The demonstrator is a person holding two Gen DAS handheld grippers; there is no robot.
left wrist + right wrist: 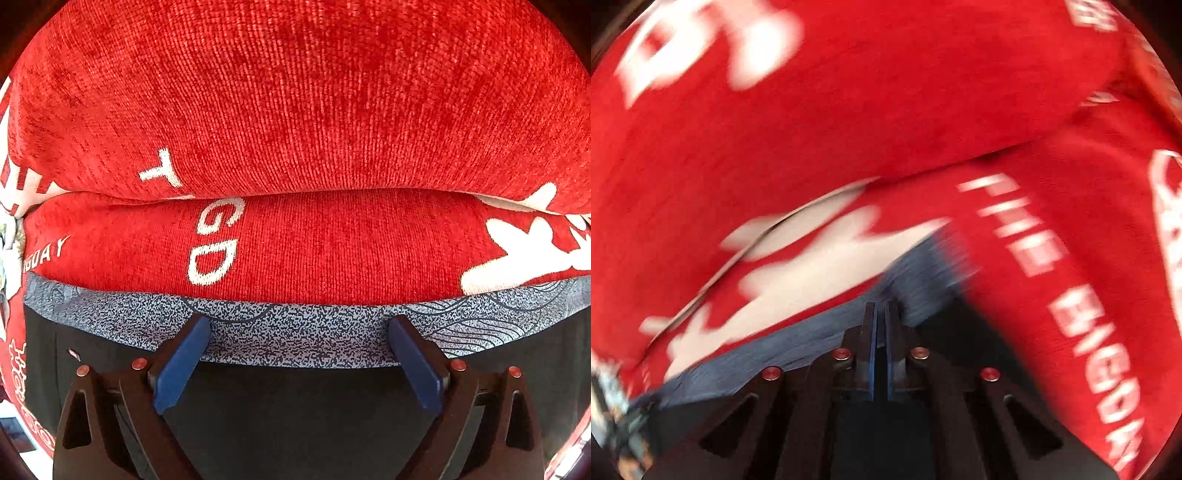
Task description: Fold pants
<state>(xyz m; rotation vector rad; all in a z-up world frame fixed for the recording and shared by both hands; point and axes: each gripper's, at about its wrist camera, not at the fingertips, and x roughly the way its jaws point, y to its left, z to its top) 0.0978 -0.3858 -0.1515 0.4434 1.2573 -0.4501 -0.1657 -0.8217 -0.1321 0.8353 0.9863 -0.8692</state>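
Left gripper [299, 339]: jaws are being held wide apart at the lower centre of the left view; nothing is being gripped. The blue pads [183, 363] are being held over the speckled cloth [295, 325]; whether it is being touched cannot be told.

Right gripper [881, 317]: jaws are being held shut, pad to pad, at the lower centre of the right view. No fabric is being seen between them, so it is judged that nothing is being held. The whole view is being smeared by blur.

Speckled cloth: a blue-grey band is being shown just beyond both grippers, running across the frame, with a dark surface nearer the camera. What it belongs to cannot be told.

Pants [295, 110]: red fabric with white lettering is being shown past the band, filling the middle and top of both views.

Fold [314, 194]: in the left view one red layer is being seen lying over another, the upper edge crossing mid-frame; a like overlap is being seen in the right view, rising from lower left to upper right.

Progress: at least one fold is being judged done, since two layers are lying stacked.

Remaining: further folds and smoothing are being judged possible; the pants' full outline is not being shown, so how much is left cannot be told.
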